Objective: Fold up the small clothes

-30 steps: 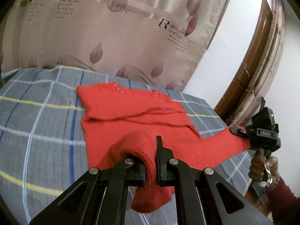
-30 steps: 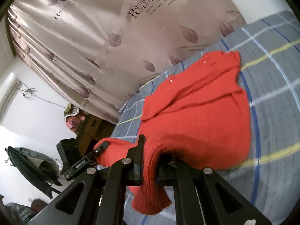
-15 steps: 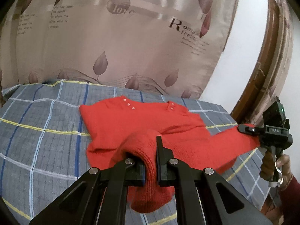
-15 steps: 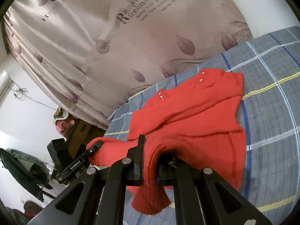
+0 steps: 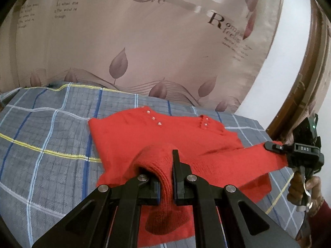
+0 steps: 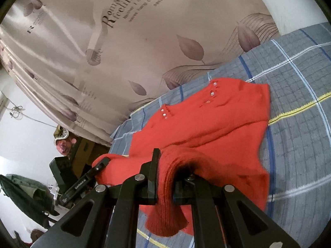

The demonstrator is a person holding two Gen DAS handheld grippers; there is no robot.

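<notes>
A small red knit sweater (image 5: pixel 157 138) with pearl buttons at the neck lies on a grey plaid bed cover (image 5: pixel 45 136). My left gripper (image 5: pixel 165 177) is shut on a fold of the sweater's near edge, and knit hangs down between its fingers. In the left wrist view my right gripper (image 5: pixel 273 146) shows at the right, pinching the other end of that lifted edge. From the right wrist, the right gripper (image 6: pixel 165 184) is shut on the sweater (image 6: pixel 206 128) too. The left gripper (image 6: pixel 101 165) holds the far end at the left.
A beige curtain (image 5: pixel 144 47) with leaf prints and lettering hangs behind the bed. A brown wooden door frame (image 5: pixel 306 78) stands at the right. In the right wrist view, dark clothing (image 6: pixel 22 194) and clutter lie beyond the bed's left end.
Both grippers have carried the lifted sweater edge forward towards the neckline. More of the sweater body is now covered by the raised fold, and the curtain looms larger.
</notes>
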